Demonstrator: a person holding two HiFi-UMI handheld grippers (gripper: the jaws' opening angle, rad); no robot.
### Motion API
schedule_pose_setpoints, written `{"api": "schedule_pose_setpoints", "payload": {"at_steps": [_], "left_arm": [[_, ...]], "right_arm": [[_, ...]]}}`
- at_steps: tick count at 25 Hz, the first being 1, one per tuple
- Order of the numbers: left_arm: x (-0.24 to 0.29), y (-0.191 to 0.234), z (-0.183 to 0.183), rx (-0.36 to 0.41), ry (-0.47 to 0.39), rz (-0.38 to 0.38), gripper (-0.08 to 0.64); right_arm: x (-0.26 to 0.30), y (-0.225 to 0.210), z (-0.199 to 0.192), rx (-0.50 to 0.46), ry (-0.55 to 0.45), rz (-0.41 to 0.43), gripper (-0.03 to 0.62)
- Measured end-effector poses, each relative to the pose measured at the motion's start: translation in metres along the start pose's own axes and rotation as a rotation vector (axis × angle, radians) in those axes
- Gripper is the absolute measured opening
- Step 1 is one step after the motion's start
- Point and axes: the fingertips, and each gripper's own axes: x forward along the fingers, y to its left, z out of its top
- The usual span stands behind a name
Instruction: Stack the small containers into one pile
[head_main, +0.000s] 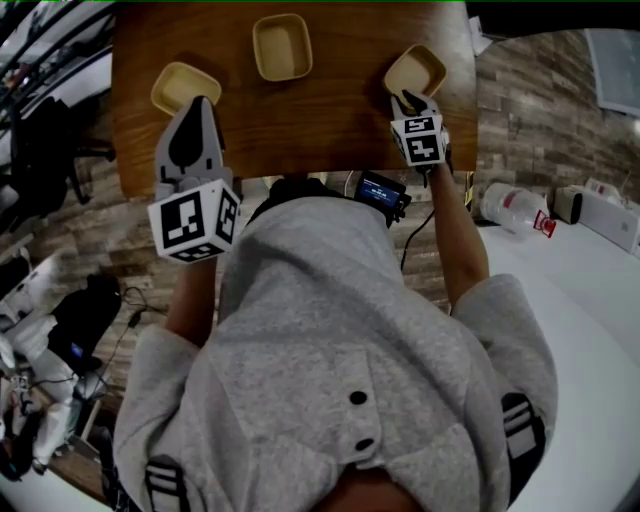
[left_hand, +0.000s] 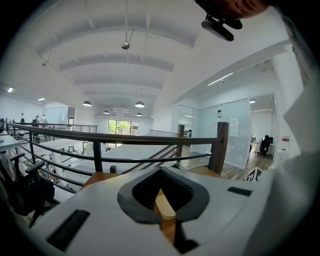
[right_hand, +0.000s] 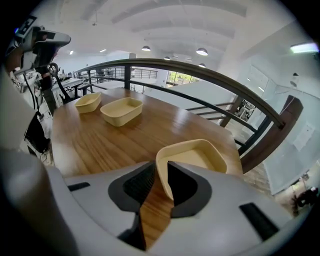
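Note:
Three tan shallow containers sit on the wooden table (head_main: 330, 125): a left one (head_main: 180, 85), a middle one (head_main: 281, 46) and a right one (head_main: 418, 70). My left gripper (head_main: 200, 103) reaches the left container's near rim. In the left gripper view its jaws (left_hand: 164, 200) are shut on a thin tan edge of that container (left_hand: 165, 206); the rest of it is hidden. My right gripper (head_main: 408, 100) (right_hand: 159, 167) is shut on the near rim of the right container (right_hand: 197, 157). The other two containers (right_hand: 121, 110) (right_hand: 88, 102) lie beyond it.
A dark railing (right_hand: 210, 75) runs just past the table's far edge (right_hand: 220, 130). A small black device with a lit screen (head_main: 382, 190) sits below the table's near edge. To the right, a white counter (head_main: 590, 300) holds a plastic bottle (head_main: 512, 208).

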Motion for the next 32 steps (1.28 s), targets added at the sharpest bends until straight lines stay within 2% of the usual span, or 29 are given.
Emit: {"api": "schedule_pose_setpoints", "payload": {"at_steps": [6,14,19,23,32], "left_arm": [[0.004,0.019,0.003,-0.006,0.009,0.015,0.012],[-0.004,0.028,-0.001,-0.011,0.009,0.044,0.012],[-0.012,0.028,-0.004,-0.011,0.016,0.058,0.012],[-0.018,0.027,-0.003,-0.011,0.001,0.071,0.012],[-0.022,0.023,-0.008,-0.019,-0.001,0.075,0.012]], "right_arm": [[0.018,0.005,0.004,-0.038,0.051,-0.002,0.092],[0.032,0.004,-0.015,-0.065,0.127,0.002,0.091],[0.037,0.004,-0.024,-0.127,0.165,-0.007,0.058],[0.037,-0.001,-0.027,-0.218,0.188,-0.046,0.034],[0.029,-0.001,-0.015,-0.268,0.163,-0.049,0.031]]}}
